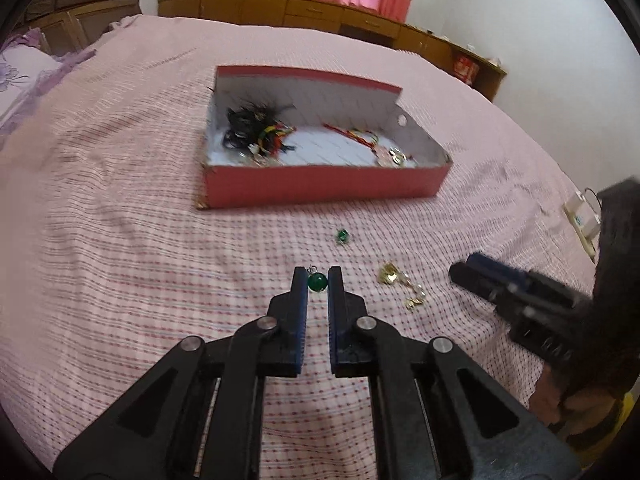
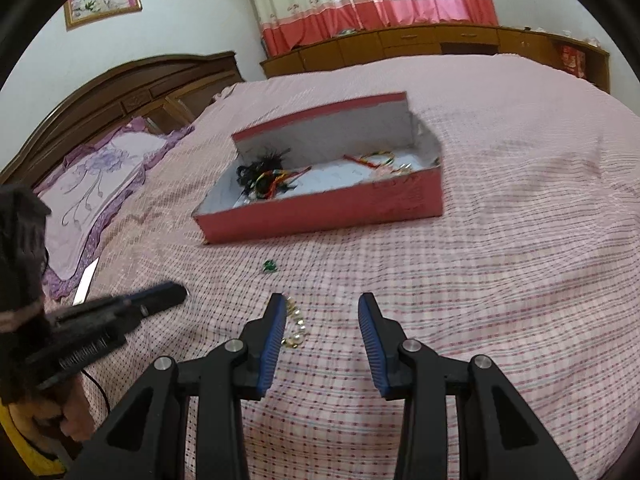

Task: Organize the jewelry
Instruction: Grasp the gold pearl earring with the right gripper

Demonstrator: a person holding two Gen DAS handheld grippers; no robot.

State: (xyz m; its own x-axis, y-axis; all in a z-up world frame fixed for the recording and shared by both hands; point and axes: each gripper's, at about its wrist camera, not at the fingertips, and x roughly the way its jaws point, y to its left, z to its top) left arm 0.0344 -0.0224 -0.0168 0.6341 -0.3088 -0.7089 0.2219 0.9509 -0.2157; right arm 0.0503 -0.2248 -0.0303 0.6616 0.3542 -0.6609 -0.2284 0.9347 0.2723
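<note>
My left gripper (image 1: 318, 280) is shut on a green bead pendant (image 1: 317, 282) held just above the pink bedspread. A second small green piece (image 1: 343, 236) lies on the bed ahead, also in the right wrist view (image 2: 270, 267). A gold and pearl piece (image 1: 402, 285) lies to the right; in the right wrist view it (image 2: 296, 326) sits by the left finger. My right gripper (image 2: 322, 312) is open and empty above the bed. The open red box (image 1: 320, 190) (image 2: 320, 216) holds black cords and coloured bracelets.
The bed's pink checked cover (image 1: 140, 260) spreads all around. A wooden headboard (image 2: 120, 92) and purple pillow (image 2: 100, 184) are at the left. Low wooden cabinets (image 1: 320, 12) run under red curtains at the far wall. A power strip (image 1: 582, 220) lies at the right edge.
</note>
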